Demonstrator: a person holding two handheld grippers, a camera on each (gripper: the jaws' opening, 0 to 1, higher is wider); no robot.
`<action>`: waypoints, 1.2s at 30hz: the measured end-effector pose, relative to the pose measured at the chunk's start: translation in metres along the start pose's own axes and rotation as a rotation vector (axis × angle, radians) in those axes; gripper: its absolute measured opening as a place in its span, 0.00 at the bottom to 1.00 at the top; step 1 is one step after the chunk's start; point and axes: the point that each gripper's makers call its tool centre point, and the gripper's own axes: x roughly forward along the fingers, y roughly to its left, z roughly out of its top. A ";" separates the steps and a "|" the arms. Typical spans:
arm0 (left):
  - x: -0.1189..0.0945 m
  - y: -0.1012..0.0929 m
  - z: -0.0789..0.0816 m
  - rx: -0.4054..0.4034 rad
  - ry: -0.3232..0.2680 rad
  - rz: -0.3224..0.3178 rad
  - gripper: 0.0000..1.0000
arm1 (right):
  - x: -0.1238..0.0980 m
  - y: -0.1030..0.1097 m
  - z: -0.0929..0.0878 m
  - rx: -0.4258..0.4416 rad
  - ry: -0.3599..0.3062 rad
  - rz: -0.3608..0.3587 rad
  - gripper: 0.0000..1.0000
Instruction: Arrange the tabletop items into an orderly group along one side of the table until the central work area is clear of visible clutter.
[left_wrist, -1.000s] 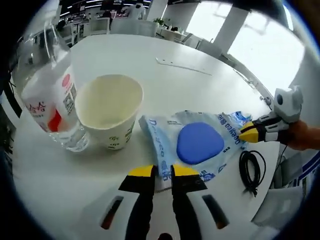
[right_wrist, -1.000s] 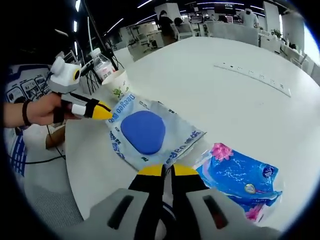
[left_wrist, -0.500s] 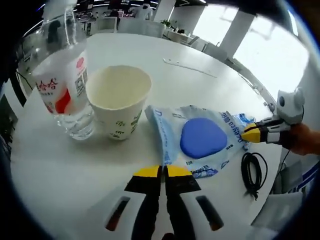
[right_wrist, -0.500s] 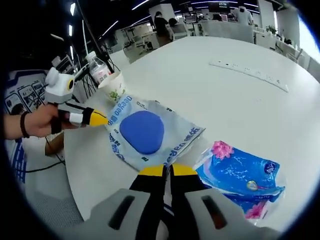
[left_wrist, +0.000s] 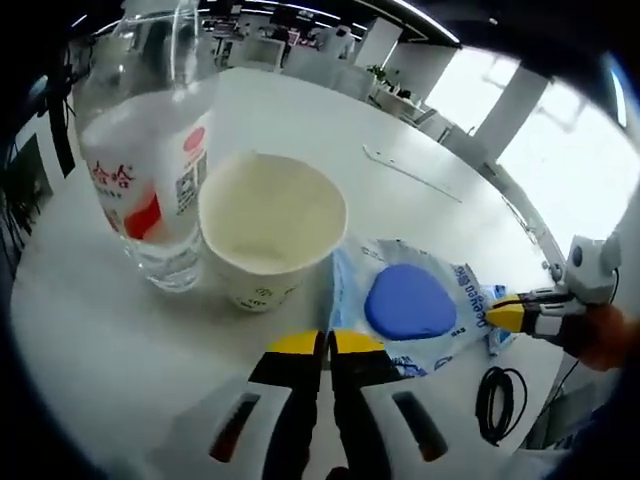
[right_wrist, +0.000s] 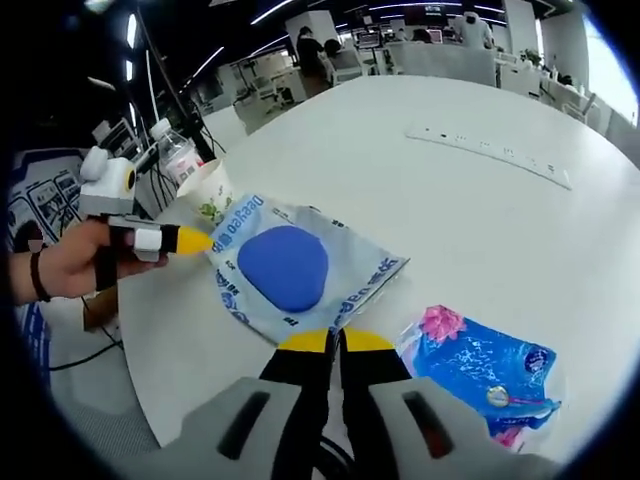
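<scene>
Both tongs have a corner of the same clear plastic pouch w/ blue printing and a blue rounded pad inside (left_wrist: 405, 305) (right_wrist: 290, 268), one at each end — presumably so the floppy pack can be slid flat toward the group rather than crumpling. Left gripper (left_wrist: 322, 345): yellow-tipped jaws closed down, no gap visible, pinching the pouch edge at 6 o'clock in the left gripper view. Right gripper (right_wrist: 335, 342): jaws likewise pressed together on the opposite pouch edge at 6 o'clock in the right gripper view; it also shows at 3 o'clock in the left gripper view (left_wrist: 510, 314), tip on the pouch's far corner. Left gripper seen from the right gripper view at 9 o'clock (right_wrist: 180, 240), hand (right_wrist: 65, 265) around it. Cream paper cup w/ green print (left_wrist: 270, 228) (right_wrist: 207, 192) stands upright, empty, touching or just beside the pouch; clear plastic water bottle w/ red-white label (left_wrist: 145, 170) (right_wrist: 172, 150) is right beside the cup, at 10 o'clock. These three look grouped near the white round table (right_wrist: 430, 200) edge. Bright blue flat packet w/ pink flower print (right_wrist: 490, 372) lies apart at 4 o'clock, prob. next to tidy. Black coiled cable (left_wrist: 498, 400) off the table edge at 4 o'clock, left gripper view.
</scene>
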 end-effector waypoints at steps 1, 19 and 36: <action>0.000 0.000 0.001 -0.001 -0.001 0.001 0.00 | 0.001 0.000 0.001 0.001 -0.002 0.001 0.00; -0.005 0.005 0.003 0.002 -0.001 -0.021 0.05 | 0.002 -0.005 0.003 -0.024 0.006 -0.012 0.03; -0.030 -0.002 -0.013 0.030 0.004 -0.047 0.12 | -0.011 -0.006 -0.001 -0.009 -0.016 -0.029 0.08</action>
